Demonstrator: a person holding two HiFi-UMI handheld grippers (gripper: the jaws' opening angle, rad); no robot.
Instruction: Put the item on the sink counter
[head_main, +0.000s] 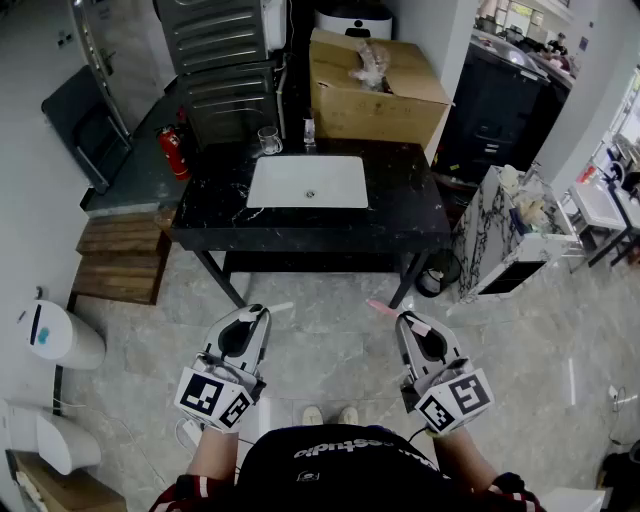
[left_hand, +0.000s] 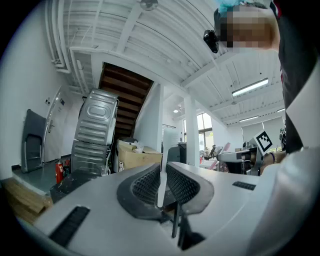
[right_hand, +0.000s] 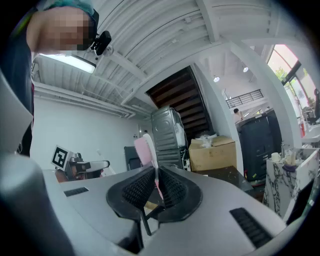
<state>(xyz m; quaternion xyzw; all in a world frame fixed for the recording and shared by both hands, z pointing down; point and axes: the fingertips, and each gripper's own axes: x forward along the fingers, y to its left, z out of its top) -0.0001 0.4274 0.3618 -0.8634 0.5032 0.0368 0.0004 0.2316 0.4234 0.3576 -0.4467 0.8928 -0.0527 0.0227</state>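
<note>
Standing well back from the black sink counter (head_main: 400, 215), holding both grippers level over the pale floor. Pinching a thin white stick (left_hand: 160, 187) in the left gripper (head_main: 262, 312), jaws drawn nearly together with the pads pressing on it, its tip poking out ahead of the fingertips. Gripping a pink toothbrush (right_hand: 144, 150) in the right gripper (head_main: 405, 320), jaws likewise almost closed on the handle, the head sticking up and forward beyond them. Carrying both items well apart from the counter, neither touching it. Facing the white basin (head_main: 308, 182) set in the countertop, with a clear glass (head_main: 268, 140) near its far left corner, a cardboard box (head_main: 372, 100) behind, and a red fire extinguisher (head_main: 174, 152) at the counter's left end.
</note>
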